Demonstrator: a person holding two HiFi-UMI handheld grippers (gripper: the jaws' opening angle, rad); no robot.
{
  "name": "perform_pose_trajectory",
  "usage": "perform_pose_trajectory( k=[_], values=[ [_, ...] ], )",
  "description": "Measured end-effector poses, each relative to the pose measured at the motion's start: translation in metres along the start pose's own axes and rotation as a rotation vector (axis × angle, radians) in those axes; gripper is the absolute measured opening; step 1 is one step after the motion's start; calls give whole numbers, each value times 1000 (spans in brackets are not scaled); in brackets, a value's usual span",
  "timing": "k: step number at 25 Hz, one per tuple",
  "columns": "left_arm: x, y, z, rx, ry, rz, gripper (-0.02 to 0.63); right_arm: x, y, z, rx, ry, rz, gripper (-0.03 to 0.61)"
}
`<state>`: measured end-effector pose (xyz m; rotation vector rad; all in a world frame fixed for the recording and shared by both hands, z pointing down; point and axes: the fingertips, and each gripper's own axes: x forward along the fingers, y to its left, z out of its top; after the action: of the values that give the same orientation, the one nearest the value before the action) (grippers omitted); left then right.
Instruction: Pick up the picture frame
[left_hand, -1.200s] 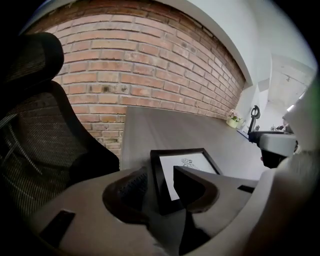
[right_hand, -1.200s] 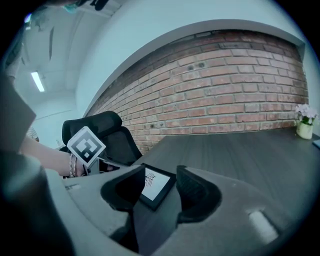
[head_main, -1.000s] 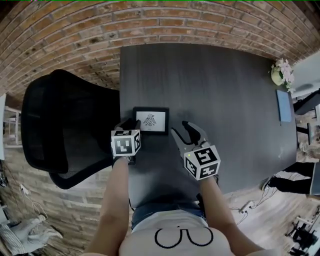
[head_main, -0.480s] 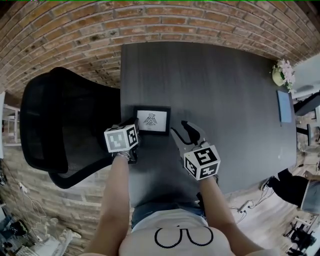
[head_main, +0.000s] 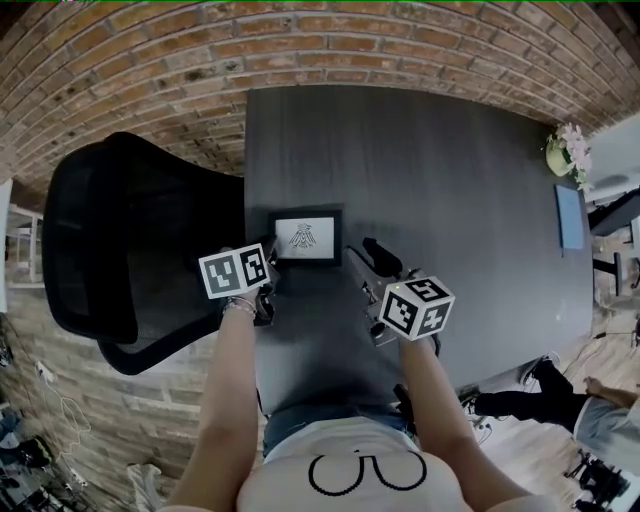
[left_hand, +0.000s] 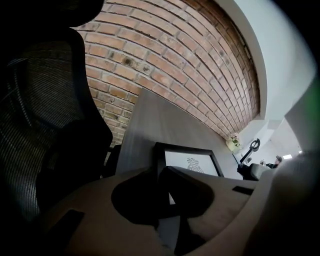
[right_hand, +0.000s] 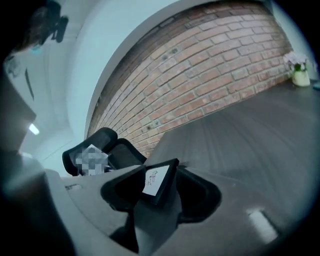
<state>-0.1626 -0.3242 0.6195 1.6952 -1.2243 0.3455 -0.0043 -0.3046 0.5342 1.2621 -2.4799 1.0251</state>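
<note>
Black picture frame (head_main: 305, 237) | left gripper view: left claw (left_hand: 161, 180) pinches its edge; head view hides that | right claw (right_hand: 162, 192) agape

Dark counter (head_main: 450, 180) carries a picture frame (head_main: 305, 236) at its left edge; well right of the frame are a flower pot (head_main: 560, 150) and a blue pad (head_main: 569, 215).

White shirt (head_main: 350, 490), black print (head_main: 362, 472), blue jeans (head_main: 298, 420)

Office or meeting room, by the look. Long dark table (head_main: 440, 170), black mesh office chair (head_main: 110, 240), brick wall (head_main: 150, 70), potted flowers (head_main: 565, 148).
</note>
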Motion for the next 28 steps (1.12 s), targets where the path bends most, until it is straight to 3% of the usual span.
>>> perform_pose_trajectory(
  k=[3, 8, 17, 23, 28],
  values=[
    [1, 0, 0, -1, 2, -3, 71, 15, -14, -7, 184, 27, 31, 187],
    [0, 1, 0, -5, 3, -4, 71, 42, -20, -28, 372, 126, 89, 187],
    [1, 1, 1, -9, 6, -8, 71, 78, -4, -39, 551, 221, 206, 173],
    [0, 2, 1, -16, 10, -16, 69, 88, 6, -44, 599, 274, 269, 89],
    [1, 2, 2, -29, 8, -21, 71, 89, 10, -39, 660, 225, 313, 25]
  ],
)
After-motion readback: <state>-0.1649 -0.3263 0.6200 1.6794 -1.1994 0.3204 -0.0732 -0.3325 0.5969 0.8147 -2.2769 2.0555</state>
